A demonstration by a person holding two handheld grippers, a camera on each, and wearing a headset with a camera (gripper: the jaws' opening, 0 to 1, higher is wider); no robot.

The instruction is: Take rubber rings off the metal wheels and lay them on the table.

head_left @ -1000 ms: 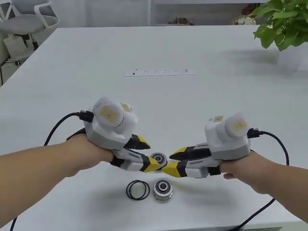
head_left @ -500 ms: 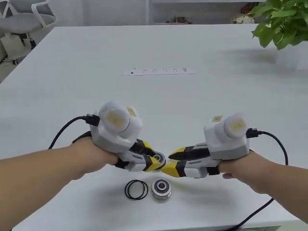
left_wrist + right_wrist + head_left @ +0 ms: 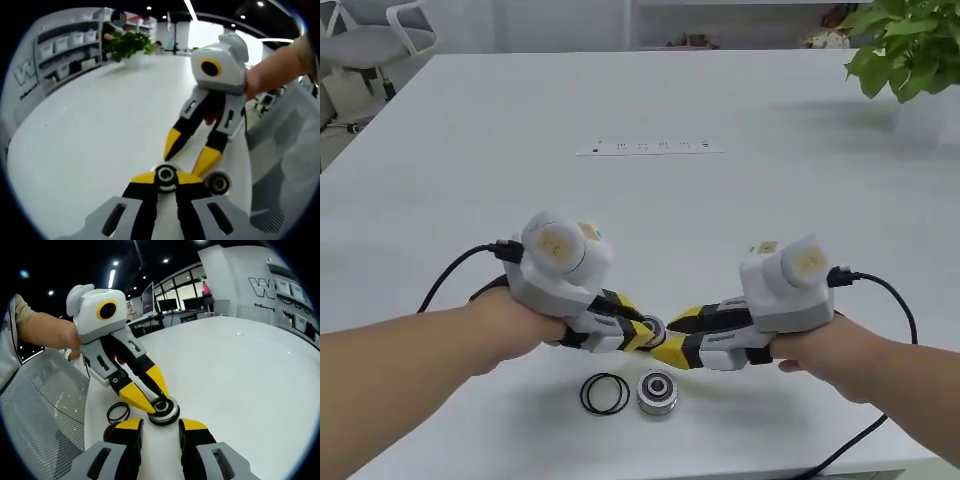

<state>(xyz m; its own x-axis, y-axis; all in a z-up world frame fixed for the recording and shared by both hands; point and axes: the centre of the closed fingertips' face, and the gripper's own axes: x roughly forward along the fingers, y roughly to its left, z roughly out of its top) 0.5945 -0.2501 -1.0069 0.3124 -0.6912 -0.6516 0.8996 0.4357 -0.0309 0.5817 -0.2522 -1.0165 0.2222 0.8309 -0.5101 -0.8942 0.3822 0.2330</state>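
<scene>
The left tool is clenched on a metal wheel, which it holds just above the near edge of the counter. A second ago its upper jaw stood well off the wheel; half a second ago it had nearly closed, and now both yellow tips press the wheel's rim. The right tool is released, its jaws spread, and its tips sit just right of the held wheel, much as before but a little nearer to it. In the left gripper view the right tool's two yellow tips point at the wheel from the far side without clearly touching it.

A second wheel lies flat on the counter below the two tools, and just left of it lie the black rubber rings, overlapped. Neither has shifted since the earlier frames. Farther off, a white power strip rests mid-counter and a green plant stands at the far right.
</scene>
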